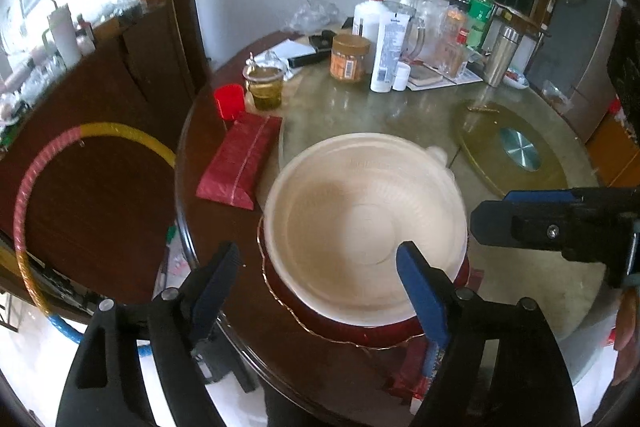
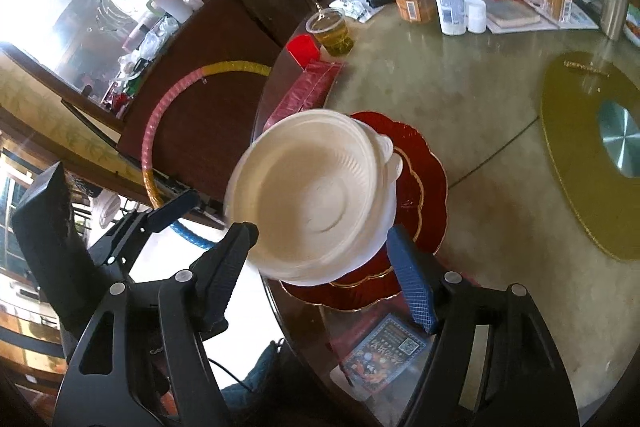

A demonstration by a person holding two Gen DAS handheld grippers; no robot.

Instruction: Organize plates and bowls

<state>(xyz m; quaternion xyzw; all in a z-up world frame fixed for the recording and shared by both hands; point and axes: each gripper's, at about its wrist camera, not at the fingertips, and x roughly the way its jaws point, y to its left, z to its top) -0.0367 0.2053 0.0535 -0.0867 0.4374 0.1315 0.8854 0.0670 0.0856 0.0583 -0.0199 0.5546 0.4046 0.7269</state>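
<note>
While both your grippers hang over the table edge, neither has hold of anything. Your left gripper (image 1: 316, 267) has its jaws spread wide, black finger off to one side of the stack, blue finger (image 1: 420, 291) over the bowl's near rim; can't tell if that pad touches it. Your right gripper (image 2: 320, 263) is wide apart too, w/ the bowl stack sitting btwn and beyond its fingers, pads not pressing on it.

Cream bowls (image 2: 316, 187) sit nested, several rims showing at the far side, on top of red plates (image 2: 424, 179) w/ gold scalloped edges. Stack is near the edge of the round table (image 1: 360, 115). Red packet (image 1: 240, 159) lies just beside the stack, red cup (image 1: 229, 101) and a cup of amber drink (image 1: 266, 87) beyond it. Bottles, jar (image 1: 349, 57) etc. crowd the far side. Gold turntable (image 2: 592, 155) well apart from the plates.
</note>
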